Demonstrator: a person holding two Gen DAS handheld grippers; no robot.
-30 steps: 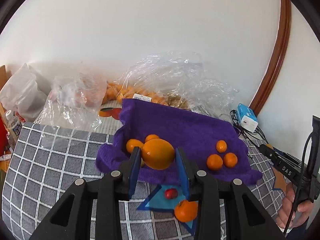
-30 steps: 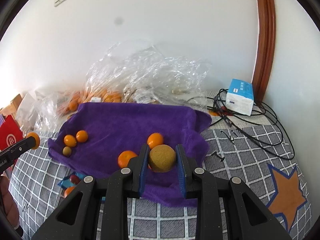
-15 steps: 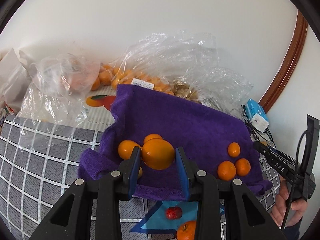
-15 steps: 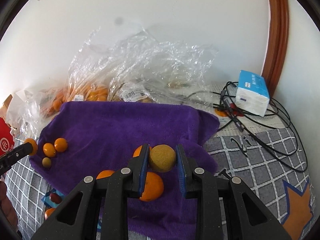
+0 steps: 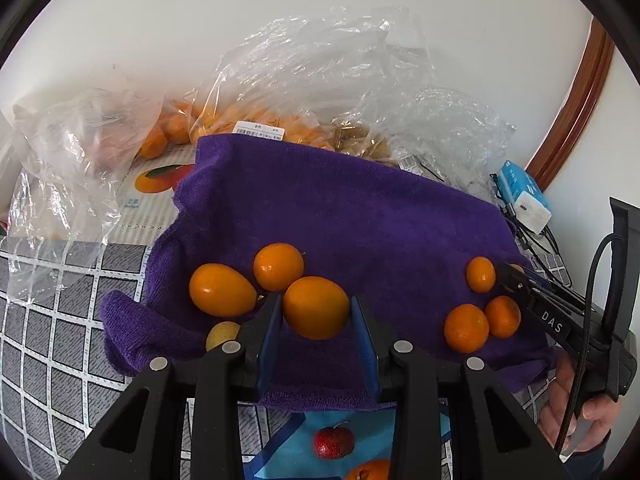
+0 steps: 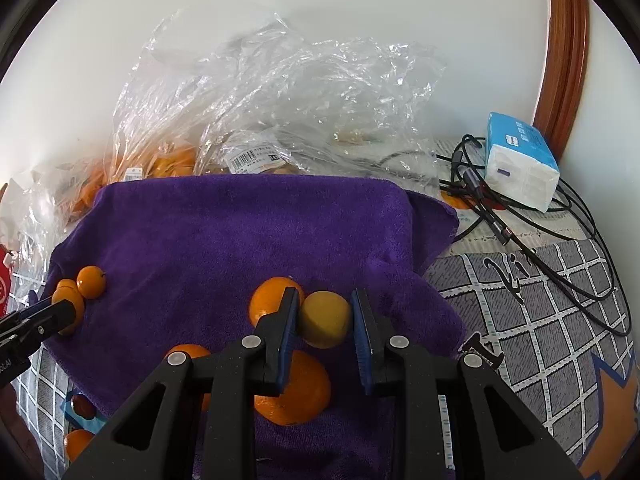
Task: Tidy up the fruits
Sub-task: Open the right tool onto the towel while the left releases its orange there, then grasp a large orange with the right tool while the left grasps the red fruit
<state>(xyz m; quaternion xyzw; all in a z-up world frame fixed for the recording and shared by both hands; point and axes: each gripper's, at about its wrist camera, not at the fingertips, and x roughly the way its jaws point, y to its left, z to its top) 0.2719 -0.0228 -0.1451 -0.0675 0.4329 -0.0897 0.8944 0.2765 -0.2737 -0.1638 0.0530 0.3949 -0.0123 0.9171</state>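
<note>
My left gripper (image 5: 316,304) is shut on a large orange fruit (image 5: 316,307), held low over the front of the purple towel (image 5: 360,216). Two more oranges (image 5: 222,295) lie just left of it, beside a small yellowish fruit (image 5: 223,335). Three small oranges (image 5: 466,328) sit on the towel's right side. My right gripper (image 6: 325,300) is shut on a round yellow-tan fruit (image 6: 325,319), above the towel (image 6: 240,232) and between two oranges (image 6: 296,390). In the left wrist view, a hand (image 5: 576,404) holds the right gripper (image 5: 510,276) next to the small oranges.
Crinkled clear plastic bags (image 5: 320,80) with oranges lie against the wall behind the towel. A blue-white tissue pack (image 6: 520,160) and black cables (image 6: 560,248) lie at the right. In front of the towel, a red fruit (image 5: 334,442) sits on a blue star on the checked cloth (image 5: 48,340).
Both grippers have moved forward and down toward the purple towel, each keeping its fruit. The fruits on the towel now look closer and larger.
</note>
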